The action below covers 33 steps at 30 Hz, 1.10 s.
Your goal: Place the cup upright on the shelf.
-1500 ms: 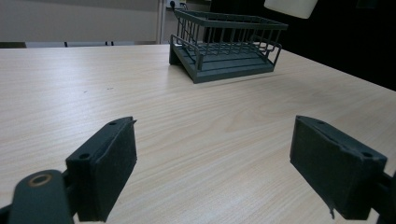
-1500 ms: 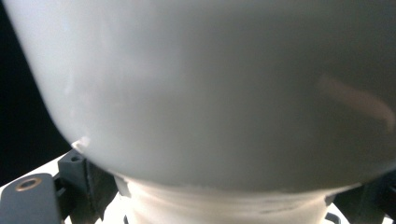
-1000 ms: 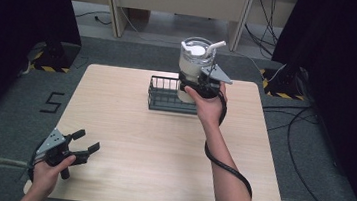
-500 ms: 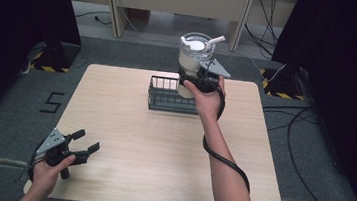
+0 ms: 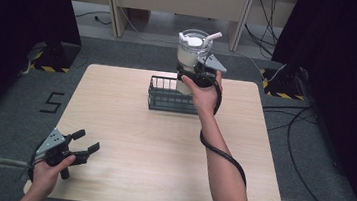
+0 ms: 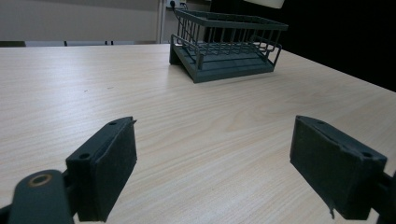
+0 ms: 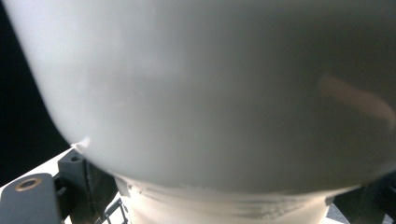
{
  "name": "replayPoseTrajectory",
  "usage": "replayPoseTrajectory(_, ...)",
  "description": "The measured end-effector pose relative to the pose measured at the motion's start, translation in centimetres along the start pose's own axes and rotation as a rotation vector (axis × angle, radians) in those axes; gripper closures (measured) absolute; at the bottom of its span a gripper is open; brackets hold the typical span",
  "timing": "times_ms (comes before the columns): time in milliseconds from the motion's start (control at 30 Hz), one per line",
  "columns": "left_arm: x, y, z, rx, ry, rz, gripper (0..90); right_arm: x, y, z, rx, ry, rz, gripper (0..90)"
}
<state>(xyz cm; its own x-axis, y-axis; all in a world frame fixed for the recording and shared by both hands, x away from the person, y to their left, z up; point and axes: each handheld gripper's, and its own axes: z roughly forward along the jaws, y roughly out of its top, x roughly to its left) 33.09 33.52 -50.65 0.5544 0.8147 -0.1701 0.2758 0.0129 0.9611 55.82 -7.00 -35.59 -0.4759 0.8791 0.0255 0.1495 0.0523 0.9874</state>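
Two tools are at work: the right tool (image 5: 195,74) grips a white lidded jar (image 5: 191,51) low on its body, lifted above the wire basket (image 5: 167,97) near the table's (image 5: 137,141) far edge. Judging by this, the jar is mid-carry; setting it down needs clearance over the basket rim. The left tool (image 5: 78,148) rests spread wide at the near left corner, bare table between.

Only readable mark I can spot is a dark "5" (image 5: 51,102) on the grey floor (image 5: 7,128), up and to the left of the left gripper (image 5: 83,143), just off the tabletop's (image 5: 151,153) left edge. Could be an "S", honestly, it's pretty small.
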Motion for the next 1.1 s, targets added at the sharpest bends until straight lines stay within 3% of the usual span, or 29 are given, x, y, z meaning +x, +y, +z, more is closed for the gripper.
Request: replayPoseTrajectory(1100,0.1,0.0,0.0,-0.001,-0.002,-0.002,14.1,0.1,-1.2,3.6,0.040,-0.007,0.016,11.1)
